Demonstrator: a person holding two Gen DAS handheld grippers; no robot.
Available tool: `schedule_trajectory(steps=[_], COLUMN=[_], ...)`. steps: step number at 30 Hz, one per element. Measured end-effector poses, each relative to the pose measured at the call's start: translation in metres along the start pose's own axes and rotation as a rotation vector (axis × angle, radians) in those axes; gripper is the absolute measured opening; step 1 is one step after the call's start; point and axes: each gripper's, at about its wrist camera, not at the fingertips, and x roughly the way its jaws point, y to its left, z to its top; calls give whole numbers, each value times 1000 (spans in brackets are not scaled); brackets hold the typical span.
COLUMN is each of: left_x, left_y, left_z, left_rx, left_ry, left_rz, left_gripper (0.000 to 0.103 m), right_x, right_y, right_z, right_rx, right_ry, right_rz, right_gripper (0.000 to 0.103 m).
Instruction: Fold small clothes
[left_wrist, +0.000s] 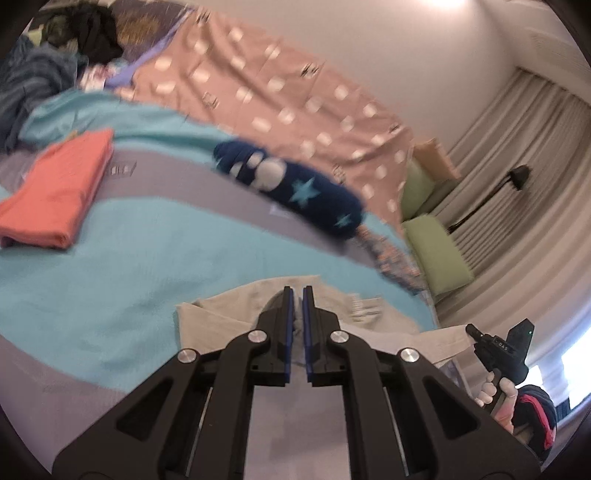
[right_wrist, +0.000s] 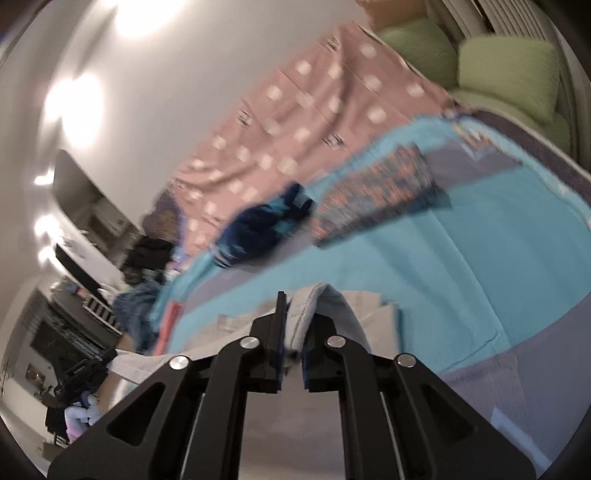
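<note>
A pale grey garment (left_wrist: 236, 310) hangs between my two grippers above the bed. My left gripper (left_wrist: 297, 295) is shut on one edge of it. My right gripper (right_wrist: 293, 314) is shut on another edge of the grey garment (right_wrist: 325, 306), which drapes over its right finger. The right gripper also shows in the left wrist view (left_wrist: 498, 347), low at the right. A folded orange garment (left_wrist: 59, 192) lies on the bed at the left. A navy garment with stars (left_wrist: 291, 184) lies further back and also shows in the right wrist view (right_wrist: 258, 225).
The bed has a turquoise and grey cover (left_wrist: 147, 251) and a pink dotted sheet (left_wrist: 280, 96) behind. A patterned cloth (right_wrist: 373, 192) lies beside the navy one. A pile of dark clothes (left_wrist: 85, 33) sits at the far left. Green cushions (left_wrist: 436, 254) and curtains stand right.
</note>
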Motion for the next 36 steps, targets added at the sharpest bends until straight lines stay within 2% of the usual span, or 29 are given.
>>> schedule_trajectory(steps=[1,4,6,8,9,11,13,16,20,23,26,29,31,33,36], left_x=[13,33,26,17,13,8,8,24,53,70,82,80,78,78,88], left_y=[8,32,37,35,33,27,19,6,4,2,1,7,12,16,22], left_z=[0,-1,-4,-9,-12,-23,-34,-56,-66,-57,-29,5,18,22,17], left_rx=[-14,-75,-51,-5,24,108,189,347,423,464,432,328,268,250,225], left_ry=[14,35,11,5,5,22,60,143,214,203,152,55,34,42,113], left_rz=[21,60,71,93,105,140,184,278,354,376,386,345,307,279,202], left_gripper=[5,5,6,21,25,34,39,45,47,55,55,55,55,58,60], right_x=[14,25,17,6,3,0,6,24,54,77,92,102,101,97,92], right_y=[-9,-24,-25,-22,-20,-9,0,6,12,15,10,-10,-25,-35,-47], right_z=[-2,-10,-12,-14,-16,-25,-38,-53,-55,-44,-20,9,18,19,20], right_rx=[24,35,-12,-96,-134,-297,-441,-564,-682,-738,-667,-471,-366,-315,-241], right_ry=[32,67,54,47,49,80,127,192,206,193,150,125,134,138,150], right_rz=[-29,-48,-63,-105,-124,-205,-274,-329,-415,-438,-435,-411,-380,-350,-280], right_gripper=[25,27,30,34,35,38,41,43,44,47,48,48,48,48,48])
